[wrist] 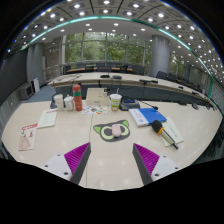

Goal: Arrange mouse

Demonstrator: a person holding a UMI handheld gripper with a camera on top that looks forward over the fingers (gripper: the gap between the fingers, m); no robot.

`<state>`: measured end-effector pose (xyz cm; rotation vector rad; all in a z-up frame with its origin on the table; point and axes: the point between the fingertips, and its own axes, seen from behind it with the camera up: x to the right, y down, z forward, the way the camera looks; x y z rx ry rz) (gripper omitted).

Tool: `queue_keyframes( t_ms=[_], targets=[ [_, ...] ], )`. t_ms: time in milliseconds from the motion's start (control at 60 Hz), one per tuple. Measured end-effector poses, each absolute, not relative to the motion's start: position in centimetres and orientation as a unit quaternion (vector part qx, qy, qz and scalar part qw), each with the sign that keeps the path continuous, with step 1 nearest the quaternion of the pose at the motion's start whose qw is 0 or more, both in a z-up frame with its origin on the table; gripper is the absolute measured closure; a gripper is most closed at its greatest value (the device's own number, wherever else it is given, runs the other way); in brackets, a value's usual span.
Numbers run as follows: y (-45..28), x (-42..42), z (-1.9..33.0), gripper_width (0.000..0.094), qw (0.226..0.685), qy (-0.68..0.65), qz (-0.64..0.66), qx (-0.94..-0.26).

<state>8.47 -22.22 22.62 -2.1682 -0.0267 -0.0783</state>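
Gripper view. Hand-held gripper [109, 158] held above a pale worktop [60, 140], fingers spread wide, nothing between them. Magenta pads [75, 155] face inward at 7 and 5 o'clock.

Just ahead of the fingers, at 12 o'clock from the gap: a green mat [112, 130] with a cat-face print, lying flat. No mouse can be made out on it or elsewhere on the worktop; small items are hard to resolve at this range.

At 2 o'clock from the mat: a blue book [148, 115], and just past it toward 3 o'clock a yellow-and-black tool [163, 134], possibly a screwdriver, lying on white paper [172, 128].

At 11 o'clock, farther back: an orange bottle [77, 97] upright, with a white cup [58, 101] beside it at its 9 o'clock. Another cup [115, 101] stands at 12 o'clock beyond the mat.

At 9 o'clock from the mat: a leaflet [28, 135] with red print near the worktop edge.

Beyond: long desks, chairs, windows, ceiling lights.
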Motion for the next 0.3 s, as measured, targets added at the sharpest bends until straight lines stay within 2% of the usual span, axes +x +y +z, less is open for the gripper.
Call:
queue_keyframes(
  t_ms=[300],
  targets=[
    [-25.0, 8.6, 24.0, 0.0083, 0.481, -0.015, -0.041, -0.875]
  ],
)
